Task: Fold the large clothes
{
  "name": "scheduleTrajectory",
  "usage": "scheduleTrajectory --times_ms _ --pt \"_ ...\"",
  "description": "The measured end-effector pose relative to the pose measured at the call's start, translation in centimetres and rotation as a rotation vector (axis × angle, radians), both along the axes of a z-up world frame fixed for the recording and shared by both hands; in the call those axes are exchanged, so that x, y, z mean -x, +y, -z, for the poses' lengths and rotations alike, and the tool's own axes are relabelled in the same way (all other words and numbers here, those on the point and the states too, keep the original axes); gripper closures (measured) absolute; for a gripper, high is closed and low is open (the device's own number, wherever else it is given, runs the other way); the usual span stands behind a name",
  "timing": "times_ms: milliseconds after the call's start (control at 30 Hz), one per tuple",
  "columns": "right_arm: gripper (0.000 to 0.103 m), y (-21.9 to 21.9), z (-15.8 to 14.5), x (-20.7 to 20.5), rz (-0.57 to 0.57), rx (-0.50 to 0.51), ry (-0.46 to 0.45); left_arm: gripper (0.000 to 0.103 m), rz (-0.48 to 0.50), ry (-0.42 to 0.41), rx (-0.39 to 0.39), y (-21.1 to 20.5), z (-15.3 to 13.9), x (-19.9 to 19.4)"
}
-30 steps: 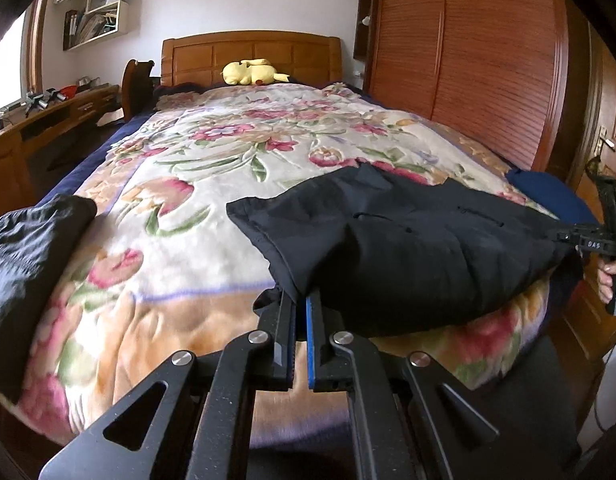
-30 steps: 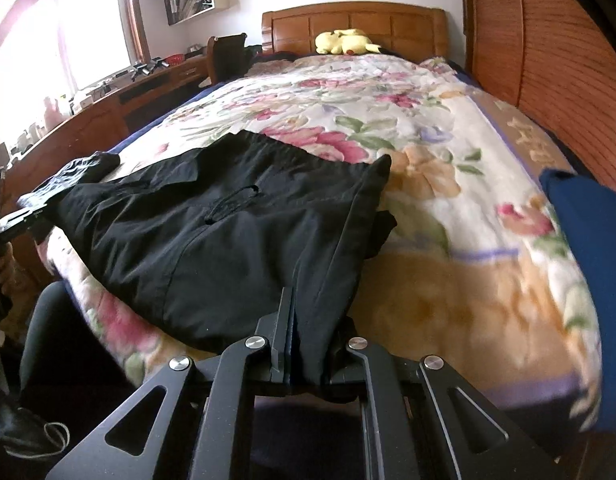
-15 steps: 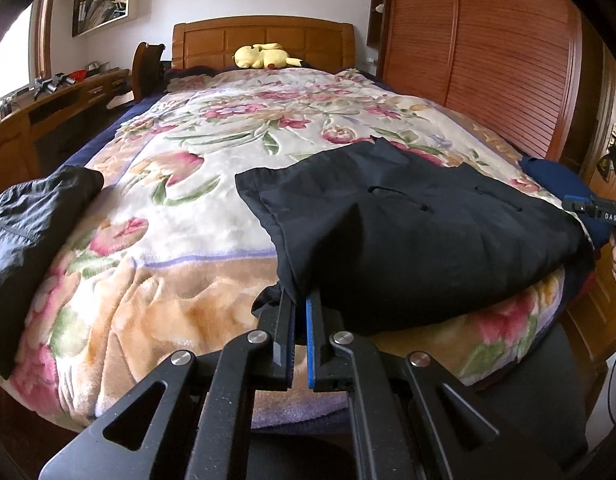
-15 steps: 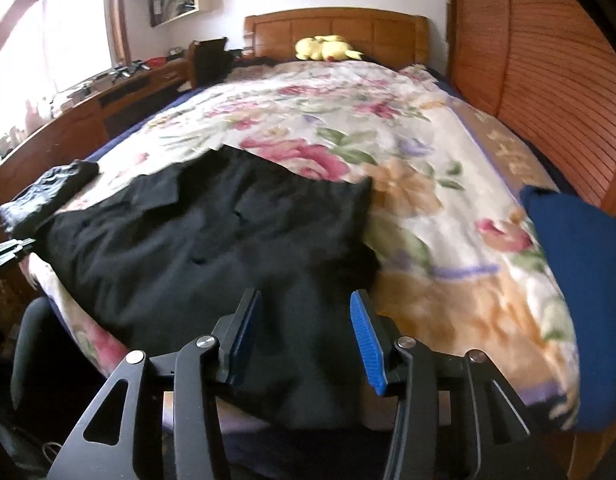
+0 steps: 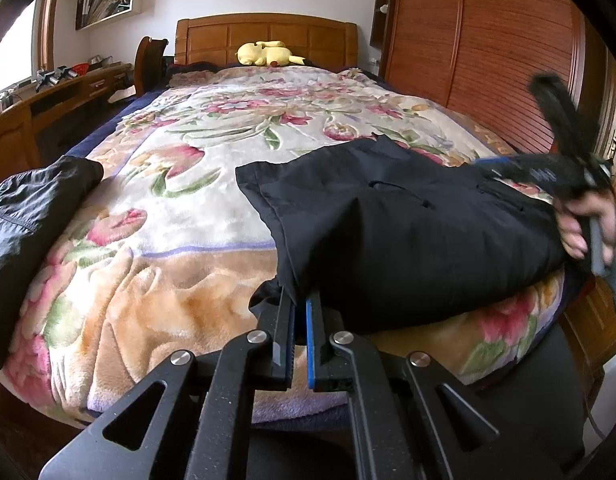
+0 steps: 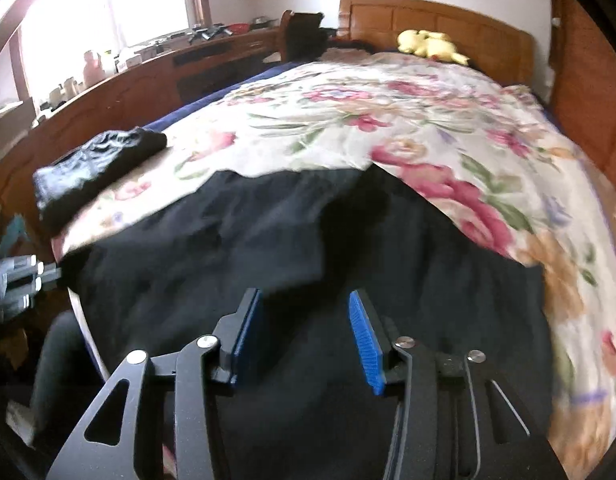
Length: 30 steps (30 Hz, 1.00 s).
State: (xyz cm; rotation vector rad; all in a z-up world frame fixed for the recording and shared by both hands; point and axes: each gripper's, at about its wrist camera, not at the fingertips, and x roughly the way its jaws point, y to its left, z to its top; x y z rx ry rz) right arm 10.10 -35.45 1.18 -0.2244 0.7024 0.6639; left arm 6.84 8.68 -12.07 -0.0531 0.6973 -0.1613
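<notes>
Left gripper [image 5: 301,304]: matte black angular linkage arms with triangular cut-outs, round silver pivot screws, and two flat fingers, one with a black ridged pad, the other a blue pad. Right gripper [image 6: 308,312]: the same black frame and silver screws, both fingers lined with ribbed blue pads [image 6: 366,350]. The right hand [image 5: 588,226] grips a dark handle; a thin black cable runs beside it.
</notes>
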Motion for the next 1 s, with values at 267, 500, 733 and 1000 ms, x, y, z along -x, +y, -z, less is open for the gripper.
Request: scheduleTrajectory --times_ms 267,500,733,1000 --pt "0.095 5.8 3.4 -8.3 0.002 0.145 0.14 0.099 0.007 -0.004 0.011 -0.1 -0.1 0.0" --pt "0.097 7.5 3.8 -11.7 0.103 0.141 0.107 0.099 0.01 -0.008 0.01 -0.1 -0.3 -0.1" --pt "0.069 2.8 1.6 -6.2 0.116 0.076 0.022 0.099 0.006 -0.009 0.009 -0.2 -0.4 0.1" --pt "0.065 -3.2 3.9 1.5 0.095 -0.015 0.059 0.099 -0.002 -0.002 -0.005 -0.5 -0.1 0.2"
